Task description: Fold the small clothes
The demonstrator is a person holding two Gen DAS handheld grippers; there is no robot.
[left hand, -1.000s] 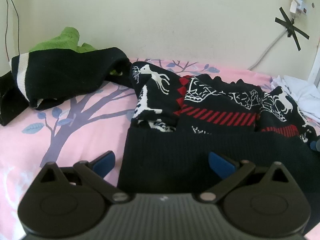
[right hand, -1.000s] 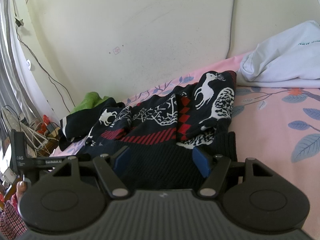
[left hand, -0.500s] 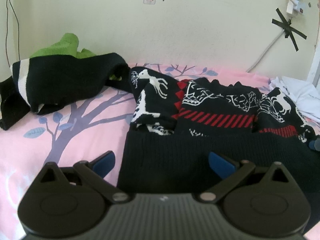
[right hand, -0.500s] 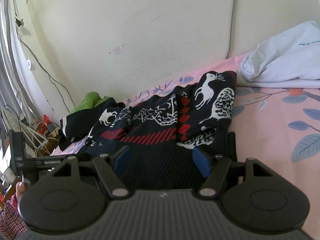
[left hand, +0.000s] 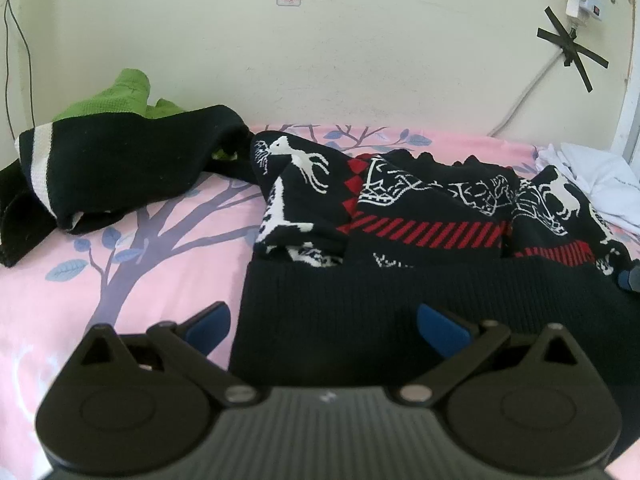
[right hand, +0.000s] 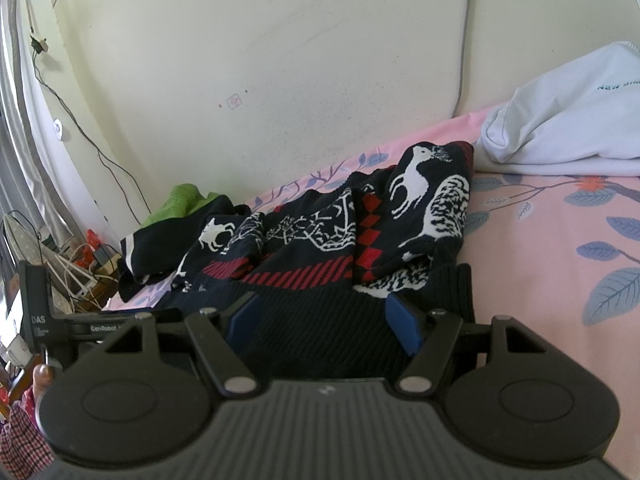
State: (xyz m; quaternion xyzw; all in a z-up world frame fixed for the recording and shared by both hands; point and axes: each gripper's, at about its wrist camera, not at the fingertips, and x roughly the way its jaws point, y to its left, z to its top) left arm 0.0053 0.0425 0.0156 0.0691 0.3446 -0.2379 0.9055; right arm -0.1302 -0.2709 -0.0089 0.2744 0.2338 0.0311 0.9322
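With both hand-held grippers, left and right, gaping over the black reindeer-patterned knitted sweater's ribbed hem, I judge pinching that hem comes next.

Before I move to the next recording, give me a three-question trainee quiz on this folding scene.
1. True or false: both claws, left and right, stand open over the ribbed hem of the reindeer sweater.
2. Which garment lies at the wall behind the black garment with the white stripe? A) green B) yellow C) grey
3. Fill in: the sleeves of the reindeer sweater are folded ____ over its body.

Key: 1 true; 2 A, the green garment; 3 inward. The white garment beyond the sweater's right side lies untouched on the pink sheet.
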